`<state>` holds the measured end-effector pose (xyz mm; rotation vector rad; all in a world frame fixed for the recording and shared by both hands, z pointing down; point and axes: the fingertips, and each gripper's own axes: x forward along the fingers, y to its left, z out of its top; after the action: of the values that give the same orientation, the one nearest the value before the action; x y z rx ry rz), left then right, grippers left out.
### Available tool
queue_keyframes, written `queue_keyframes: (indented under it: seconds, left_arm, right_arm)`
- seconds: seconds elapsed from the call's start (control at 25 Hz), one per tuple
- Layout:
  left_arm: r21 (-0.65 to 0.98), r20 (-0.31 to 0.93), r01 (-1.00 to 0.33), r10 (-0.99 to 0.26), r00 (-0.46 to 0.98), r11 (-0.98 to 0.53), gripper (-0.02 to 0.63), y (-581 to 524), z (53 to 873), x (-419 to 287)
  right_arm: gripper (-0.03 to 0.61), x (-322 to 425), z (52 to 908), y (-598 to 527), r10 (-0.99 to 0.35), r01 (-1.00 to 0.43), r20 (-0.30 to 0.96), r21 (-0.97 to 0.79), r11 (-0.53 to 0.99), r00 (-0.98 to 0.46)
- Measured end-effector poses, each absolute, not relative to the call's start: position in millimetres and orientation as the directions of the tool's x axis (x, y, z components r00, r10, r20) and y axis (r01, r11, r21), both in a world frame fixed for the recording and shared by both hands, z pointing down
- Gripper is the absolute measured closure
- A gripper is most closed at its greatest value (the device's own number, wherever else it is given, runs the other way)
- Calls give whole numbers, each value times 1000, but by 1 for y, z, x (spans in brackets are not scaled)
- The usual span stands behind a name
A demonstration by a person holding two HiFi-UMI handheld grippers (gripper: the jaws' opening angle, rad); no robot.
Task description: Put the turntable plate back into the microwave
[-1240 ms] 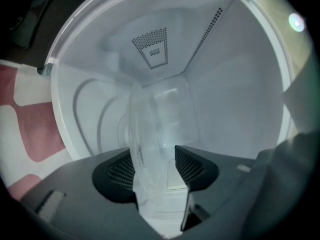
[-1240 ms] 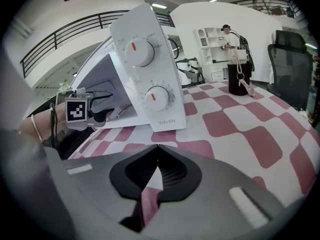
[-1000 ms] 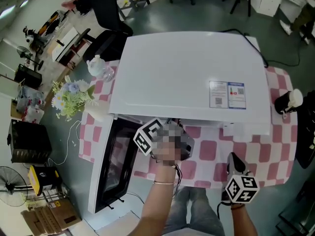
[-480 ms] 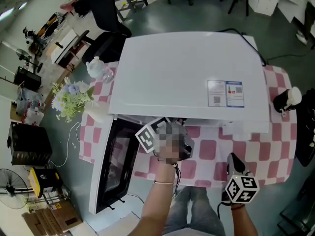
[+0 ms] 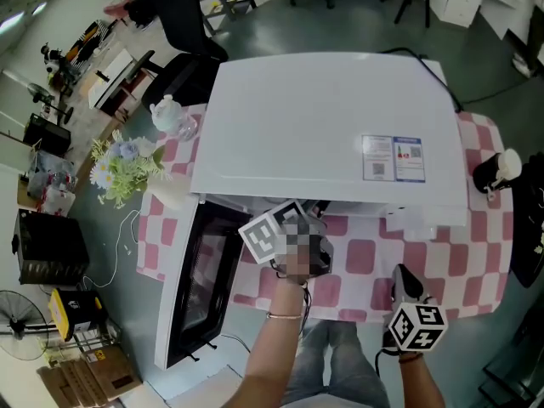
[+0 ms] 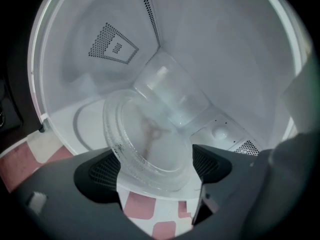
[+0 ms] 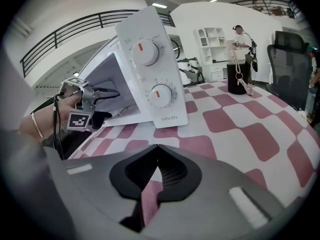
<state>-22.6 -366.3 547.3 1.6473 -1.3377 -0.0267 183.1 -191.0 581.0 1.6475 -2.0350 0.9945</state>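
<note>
Change: left gripper (image 6: pixel 156 168) has rolled at the microwave (image 5: pixel 331 126) mouth, and its fingers have just been opening.
Left fingers: wide apart, with the turntable plate (image 6: pixel 150 139) loose between them.
Plate: at the cavity front, 12 o'clock of the left fingers, apparently not yet centred.
Right gripper (image 7: pixel 157 164): closed, empty, well apart over the bench (image 5: pixel 442 262).

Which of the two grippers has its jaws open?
The left gripper: its jaws have just been opening and stand apart, with the glass turntable plate between them. The right gripper has its jaws together, empty.
</note>
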Motion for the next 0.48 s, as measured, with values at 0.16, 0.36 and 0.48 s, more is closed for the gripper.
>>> queue_keyframes:
  seconds: [0.16,0.36,0.48]
  left_arm:
    - [655,536,-749,-759,369,98,160,-362,546,-28]
    - [647,530,-756,-771,353,99,143,-357,544,-33]
    - [656,514,-750,-777,365,82,148,-355,542,-32]
  right_arm:
    - [568,180,580,-189,-711,-948,647,-306,86,-274]
    - [568,176,581,-186,-707,-946,649,-309,95,-282]
    - [568,171,581,-183,-705,-945,647,-310,103,-289]
